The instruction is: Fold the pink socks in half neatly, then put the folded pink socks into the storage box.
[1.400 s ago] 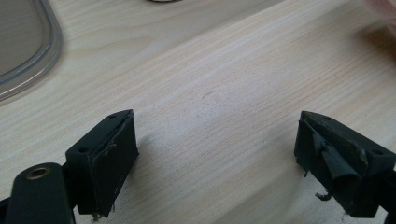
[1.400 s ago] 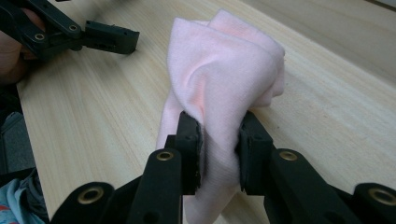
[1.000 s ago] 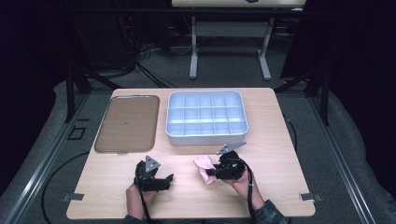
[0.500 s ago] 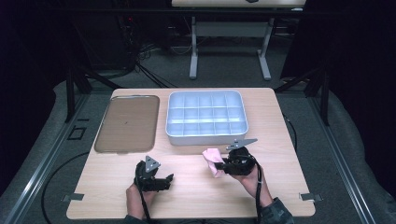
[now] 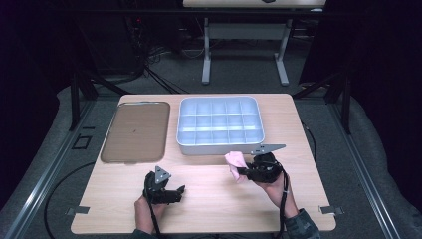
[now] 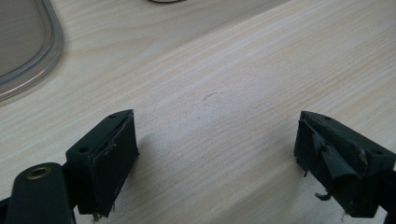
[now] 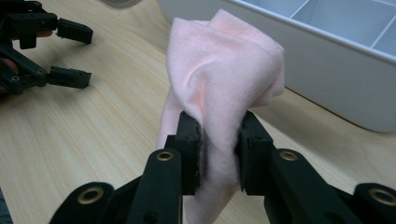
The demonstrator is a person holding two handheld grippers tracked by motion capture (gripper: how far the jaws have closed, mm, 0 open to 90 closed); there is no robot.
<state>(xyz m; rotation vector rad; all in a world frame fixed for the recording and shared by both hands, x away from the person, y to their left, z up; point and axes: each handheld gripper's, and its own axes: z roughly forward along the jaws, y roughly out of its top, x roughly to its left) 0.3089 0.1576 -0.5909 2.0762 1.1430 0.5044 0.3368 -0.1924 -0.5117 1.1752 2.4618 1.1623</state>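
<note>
The tabletop (image 5: 209, 199) is pale wood with a straight fine grain, set in a dark room; black drapes close off both sides and grey floor (image 5: 358, 149) runs around it. Behind it stands a second table (image 5: 244, 50) on white legs, with a tangle of cables (image 5: 149, 64) on the floor to its left. A brown tray (image 5: 134, 132) with a clear raised rim lies at the left of the tabletop, and just beside it sits a white compartment box (image 5: 219, 124) divided into a grid of cells.

The right claw (image 5: 243, 172) is pinched narrow on a pink cloth (image 5: 235, 162), its pads pressing a bunched fold of it; the cloth stands up crumpled between the jaws, lifted off the wood, just in front of the box's near wall. In the right gripper view the pink cloth (image 7: 219, 88) bulges above the pads.

The left claw (image 5: 178, 191) rests low near the front edge, its jaws spread wide with bare wood between them, well apart from the cloth.
</note>
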